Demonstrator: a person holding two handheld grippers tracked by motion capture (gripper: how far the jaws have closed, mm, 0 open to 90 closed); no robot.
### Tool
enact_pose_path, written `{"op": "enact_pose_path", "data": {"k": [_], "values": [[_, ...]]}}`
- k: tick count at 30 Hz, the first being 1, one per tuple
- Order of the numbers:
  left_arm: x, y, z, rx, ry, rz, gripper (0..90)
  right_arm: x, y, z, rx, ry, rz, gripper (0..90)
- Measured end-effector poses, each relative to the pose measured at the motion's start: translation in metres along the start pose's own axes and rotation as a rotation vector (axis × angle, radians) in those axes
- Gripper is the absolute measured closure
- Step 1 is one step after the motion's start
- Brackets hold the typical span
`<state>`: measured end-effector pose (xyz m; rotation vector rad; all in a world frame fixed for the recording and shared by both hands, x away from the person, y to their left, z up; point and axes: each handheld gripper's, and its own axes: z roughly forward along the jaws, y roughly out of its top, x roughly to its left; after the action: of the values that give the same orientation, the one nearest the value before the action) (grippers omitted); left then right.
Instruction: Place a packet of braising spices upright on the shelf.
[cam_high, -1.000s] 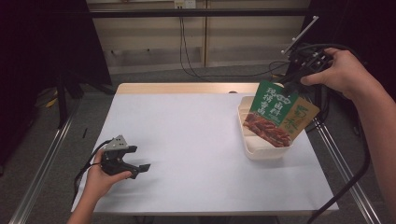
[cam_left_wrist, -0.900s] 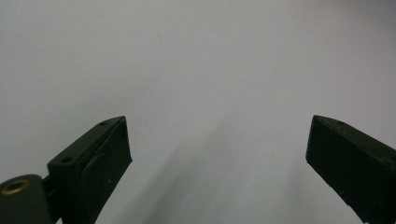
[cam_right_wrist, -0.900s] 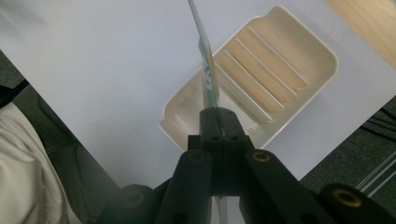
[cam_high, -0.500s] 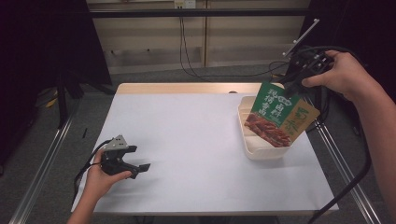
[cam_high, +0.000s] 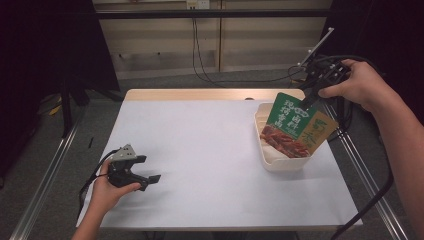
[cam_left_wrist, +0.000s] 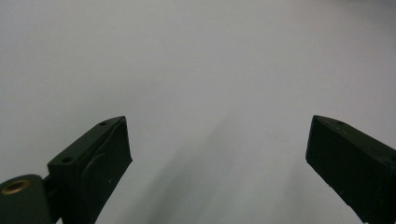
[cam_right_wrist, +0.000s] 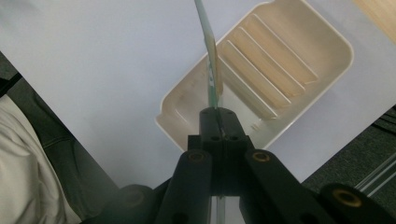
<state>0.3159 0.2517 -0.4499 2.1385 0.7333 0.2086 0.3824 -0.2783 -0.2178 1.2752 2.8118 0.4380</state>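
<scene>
Right gripper (cam_high: 311, 98) pinches the top edge of a green snack pouch (cam_high: 292, 125) hanging above the tray (cam_high: 270, 157); left gripper (cam_high: 148, 170), well apart, gapes empty.

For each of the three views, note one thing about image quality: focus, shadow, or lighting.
High view: the table is evenly lit while the room around it falls dark. Left gripper view: the tabletop looks soft and featureless, with faint shadows stretching from the open left gripper. Right gripper view: the tray is sharp; the packet, seen edge-on in the right gripper, is slightly blurred.
</scene>
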Motion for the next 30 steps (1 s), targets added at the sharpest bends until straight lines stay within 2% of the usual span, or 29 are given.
{"op": "enact_pose_path", "data": {"k": [3,7,16,18,21,30], "values": [[0.0004,0.0001,0.0003,0.001,-0.002,0.003,6.3,-0.0005,0.0007,0.0036,0.004,0.008,-0.005,90.0],[0.0005,-0.0001,0.0003,0.002,-0.002,0.001,6.3,-0.0023,0.0013,0.0044,0.002,-0.016,0.001,90.0],[0.0006,0.0001,0.0002,0.001,0.003,0.008,6.3,-0.0027,-0.0006,0.0078,0.001,-0.002,0.003,90.0],[0.0005,-0.0003,0.0007,-0.007,-0.009,-0.002,6.3,-0.0029,-0.0010,0.0083,0.006,-0.004,0.004,90.0],[0.0008,0.0001,0.0002,0.001,0.005,0.008,6.3,-0.0038,-0.0017,0.0086,0.005,-0.003,0.006,90.0],[0.0004,-0.0002,0.0004,-0.004,-0.001,-0.004,6.4,-0.0059,-0.0045,0.0114,-0.003,0.001,0.007,90.0]]}}
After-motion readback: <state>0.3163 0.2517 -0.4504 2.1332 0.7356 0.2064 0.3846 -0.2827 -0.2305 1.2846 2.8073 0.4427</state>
